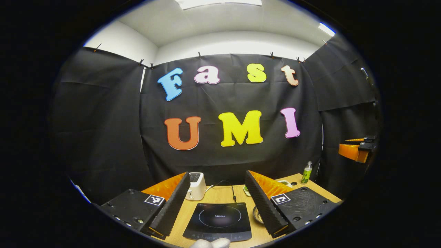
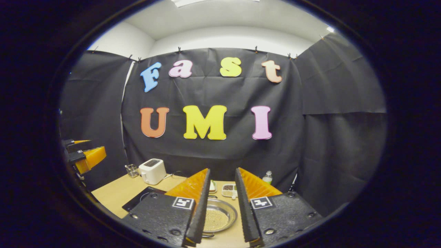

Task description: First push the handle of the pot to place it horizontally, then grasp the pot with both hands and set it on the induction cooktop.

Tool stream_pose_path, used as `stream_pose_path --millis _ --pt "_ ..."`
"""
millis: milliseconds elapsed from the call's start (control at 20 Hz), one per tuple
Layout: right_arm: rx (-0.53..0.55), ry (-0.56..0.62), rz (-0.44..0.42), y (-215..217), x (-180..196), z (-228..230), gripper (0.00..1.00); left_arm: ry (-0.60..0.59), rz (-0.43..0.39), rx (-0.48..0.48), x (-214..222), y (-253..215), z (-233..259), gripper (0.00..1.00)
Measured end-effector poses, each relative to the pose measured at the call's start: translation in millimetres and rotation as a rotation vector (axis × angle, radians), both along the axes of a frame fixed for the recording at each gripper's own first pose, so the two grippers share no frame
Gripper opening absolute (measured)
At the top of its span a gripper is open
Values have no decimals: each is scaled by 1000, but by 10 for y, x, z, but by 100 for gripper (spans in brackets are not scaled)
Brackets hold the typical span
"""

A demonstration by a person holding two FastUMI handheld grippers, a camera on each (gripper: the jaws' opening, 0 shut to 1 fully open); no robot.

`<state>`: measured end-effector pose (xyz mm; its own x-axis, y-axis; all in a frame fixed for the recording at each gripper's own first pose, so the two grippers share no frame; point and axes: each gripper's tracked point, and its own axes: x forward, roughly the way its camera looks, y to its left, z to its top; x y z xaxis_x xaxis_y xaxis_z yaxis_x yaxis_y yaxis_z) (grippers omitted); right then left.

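Steel, shallow and round — that was how the pot (image 2: pixel 217 217) looked to me in the right gripper view, lying on the table (image 2: pixel 113 194) between and beyond my right tool's fingers, its floor speckled with something pale and grainy. At its near rim a small loop showed, which I took for the handle (image 2: pixel 207 236), though too little of it was visible to say how it lay. In the left gripper view only an edge of the same pot (image 1: pixel 257 215) peeped out beside the right-hand finger, just to the right of the induction cooktop (image 1: pixel 218 220).

I judged the task to be at its very start: the handle push was not yet done, and both tools hung above the table, touching nothing. My right tool (image 2: pixel 222 206) stood with a modest gap between its fingers, holding nothing; my left tool (image 1: pixel 217 203) was spread wide, also bare, with the cooktop framed between its fingers. The next move, as I read it, called for lowering the right tool to the pot's near rim and nudging the handle sideways with one finger — a gentle push, since a light pan may slide rather than let its handle turn.

Farther out, a white toaster (image 1: pixel 196 186) sat behind the cooktop, its cord trailing across the wood, a green bottle (image 1: pixel 306 173) stood at the far right corner, and a small divided dish (image 2: pixel 229 189) lay behind the pot.
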<state>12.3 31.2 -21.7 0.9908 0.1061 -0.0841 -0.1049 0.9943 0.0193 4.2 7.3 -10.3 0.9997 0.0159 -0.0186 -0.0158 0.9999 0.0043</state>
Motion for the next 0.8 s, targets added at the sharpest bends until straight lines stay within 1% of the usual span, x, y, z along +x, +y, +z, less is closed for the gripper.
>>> stream_pose_path --millis 50,100,150,200,300,350,400,450,500,700,800 --pt "0 18 23 65 13 -49 34 0 3 -2 6 3 5 96" --pt "-4 35 22 67 31 -128 29 3 7 -7 11 9 -16 96" --pt "-8 60 20 70 55 -203 12 6 7 -13 11 -2 -29 96" --pt "-4 82 42 119 65 -294 6 10 10 -15 8 1 -34 96" --pt "22 140 103 329 90 -497 4 14 16 -14 -1 23 -48 96" --pt "29 164 116 382 121 -596 4 13 20 -11 1 36 -54 96" --pt "29 187 126 403 133 -709 1 14 25 -9 9 53 -70 96" --pt "26 210 133 433 155 -812 1 18 29 -8 3 60 -80 96" --pt "24 240 142 477 163 -940 4 23 30 -9 -7 66 -101 96" --pt "7 363 196 683 155 -1501 4 50 41 -7 -27 101 -216 96" --pt "13 422 208 773 132 -1792 4 66 43 -9 -36 110 -282 96"
